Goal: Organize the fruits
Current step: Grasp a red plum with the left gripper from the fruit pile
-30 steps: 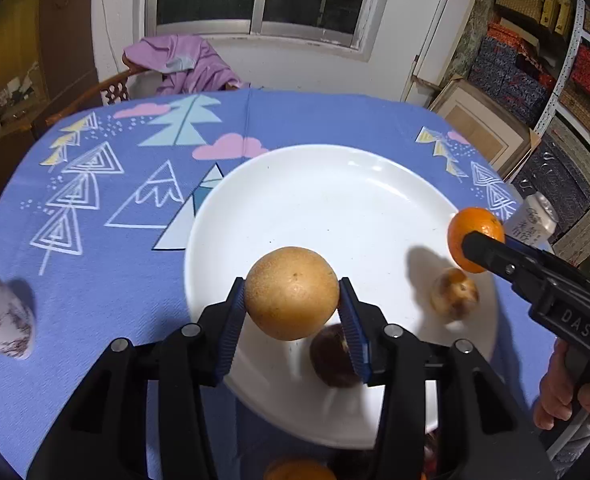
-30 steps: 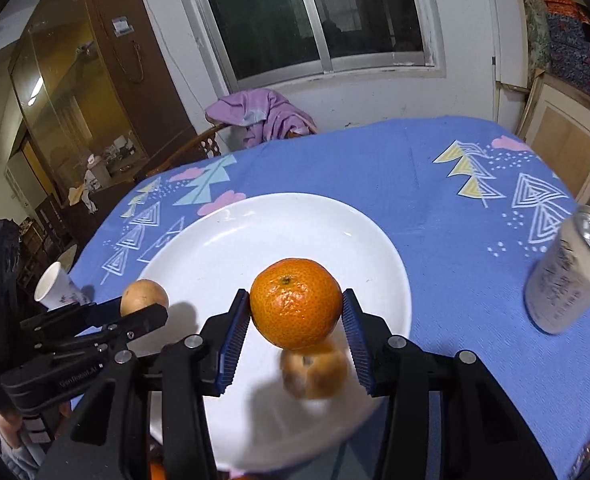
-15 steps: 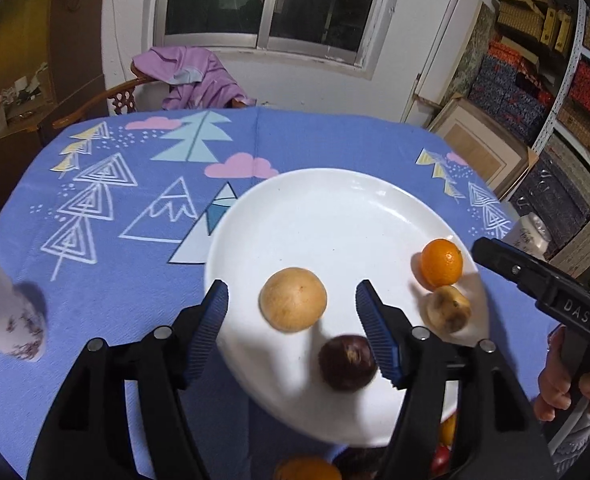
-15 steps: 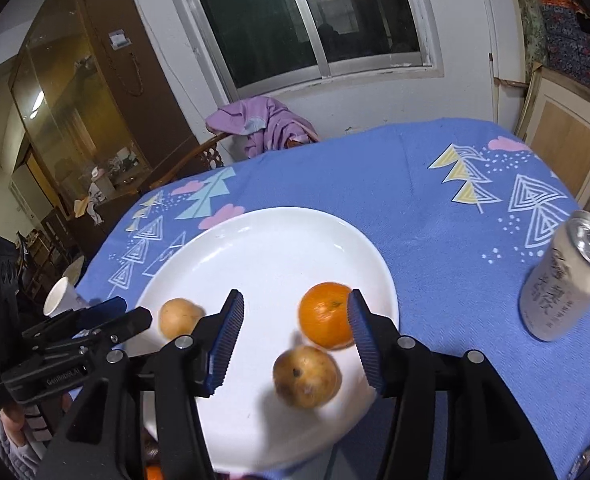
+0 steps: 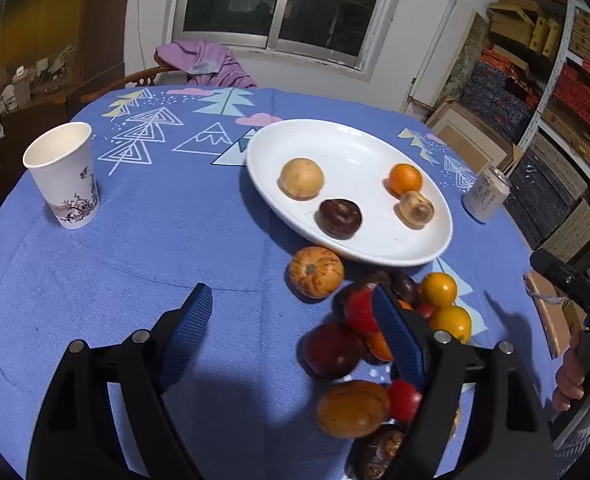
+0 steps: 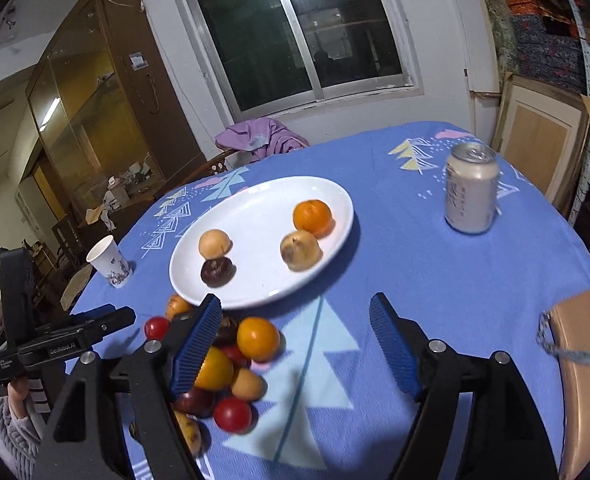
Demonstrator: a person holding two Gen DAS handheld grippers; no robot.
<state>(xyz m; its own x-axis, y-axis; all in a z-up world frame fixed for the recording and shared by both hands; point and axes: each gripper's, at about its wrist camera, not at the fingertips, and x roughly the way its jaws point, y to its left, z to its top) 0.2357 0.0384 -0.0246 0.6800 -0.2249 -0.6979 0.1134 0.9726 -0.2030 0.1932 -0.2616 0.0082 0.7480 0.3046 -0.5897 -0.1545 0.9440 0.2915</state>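
A: Four fruits lie on the round white ceramic plate (image 5: 435, 236); the left gripper (image 5: 295, 332) and right gripper (image 6: 295, 344), just opened, hold nothing.

B: Next, I'd judge: pick from the loose fruit pile (image 5: 379, 340) beside the plate.

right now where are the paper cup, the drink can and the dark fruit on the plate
paper cup (image 5: 65, 184) left wrist view, side wall
drink can (image 6: 470, 196) right wrist view, side
dark fruit (image 5: 340, 218) left wrist view, top

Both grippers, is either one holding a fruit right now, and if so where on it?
Nothing is held. The left gripper and right gripper have just been opening, jaws wide and empty above the tablecloth.
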